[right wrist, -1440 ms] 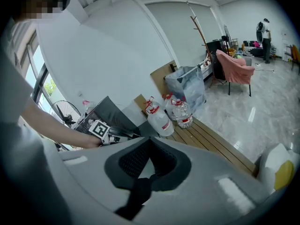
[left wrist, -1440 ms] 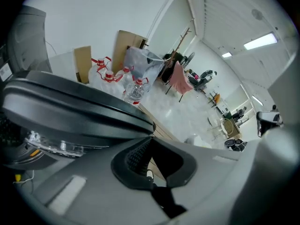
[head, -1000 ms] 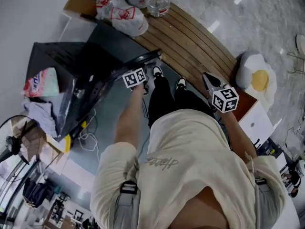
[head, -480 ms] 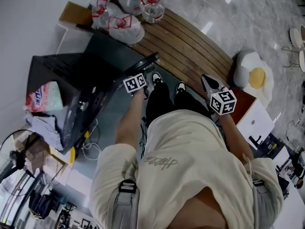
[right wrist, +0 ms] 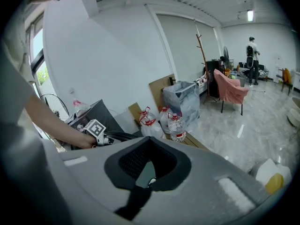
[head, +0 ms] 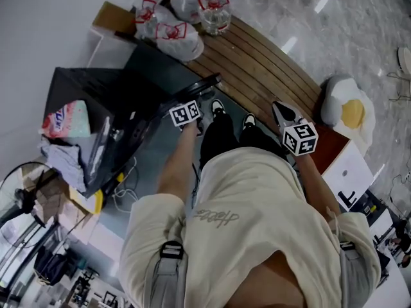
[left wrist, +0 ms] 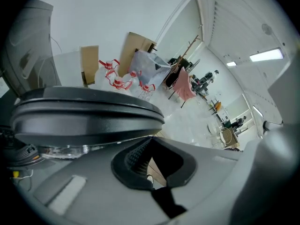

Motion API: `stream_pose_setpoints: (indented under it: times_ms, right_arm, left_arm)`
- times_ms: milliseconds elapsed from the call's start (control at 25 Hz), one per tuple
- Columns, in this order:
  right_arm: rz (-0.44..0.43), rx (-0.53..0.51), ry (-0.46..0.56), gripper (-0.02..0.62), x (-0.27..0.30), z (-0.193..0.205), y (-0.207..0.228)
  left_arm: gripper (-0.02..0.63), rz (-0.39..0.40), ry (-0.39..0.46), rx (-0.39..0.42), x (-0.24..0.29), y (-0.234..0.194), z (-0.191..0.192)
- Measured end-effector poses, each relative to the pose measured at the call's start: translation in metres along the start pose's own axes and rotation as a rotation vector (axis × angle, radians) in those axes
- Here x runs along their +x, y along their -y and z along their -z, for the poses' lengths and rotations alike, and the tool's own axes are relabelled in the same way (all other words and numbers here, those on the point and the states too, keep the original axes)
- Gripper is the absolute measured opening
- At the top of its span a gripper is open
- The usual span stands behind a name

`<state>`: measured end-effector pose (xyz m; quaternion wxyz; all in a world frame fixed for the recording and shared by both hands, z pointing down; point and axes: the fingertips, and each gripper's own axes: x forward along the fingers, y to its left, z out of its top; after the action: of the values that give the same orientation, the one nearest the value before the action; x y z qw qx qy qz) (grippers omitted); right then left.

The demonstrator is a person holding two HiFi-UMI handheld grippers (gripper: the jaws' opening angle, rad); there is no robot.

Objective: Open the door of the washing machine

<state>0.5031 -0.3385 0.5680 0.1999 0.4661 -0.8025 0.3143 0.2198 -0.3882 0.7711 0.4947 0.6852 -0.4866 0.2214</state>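
Note:
The dark washing machine (head: 83, 88) stands at the left of the head view. Its round door (head: 192, 88) hangs open and shows edge-on toward my feet. My left gripper (head: 202, 102), under its marker cube, sits at the door's free edge. In the left gripper view the thick black door rim (left wrist: 89, 111) fills the frame just above the left gripper (left wrist: 151, 137), whose jaws meet at the tips with nothing between them. My right gripper (head: 276, 106) hangs apart over the wooden boards, away from the machine. In its own view the right gripper (right wrist: 149, 137) is shut and empty.
Several water bottles (head: 173, 24) stand on the curved wooden platform (head: 257, 63) behind the machine. An egg-shaped cushion (head: 347, 111) lies to the right. A tissue pack (head: 67, 120) and cloth rest on the machine; a cable (head: 122, 178) and a fan (head: 26, 197) are beside it.

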Motion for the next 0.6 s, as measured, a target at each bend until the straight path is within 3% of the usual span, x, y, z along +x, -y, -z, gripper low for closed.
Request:
stream_pose_setpoints:
  times_ms: [280, 480, 600]
  right_arm:
    - [-0.074, -0.029, 0.034, 0.002, -0.017, 0.01, 0.011]
    - [-0.141, 0.019, 0.019, 0.002, -0.02, 0.033, 0.027]
    - [-0.172, -0.005, -0.009, 0.002, -0.01, 0.042, 0.033]
  left_arm:
    - [0.015, -0.059, 0.155, -0.053, -0.046, 0.028, 0.011]
    - [0.015, -0.094, 0.211, 0.028, -0.089, 0.053, 0.025]
    - [0.015, -0.122, 0.271, 0.076, -0.117, 0.068, 0.018]
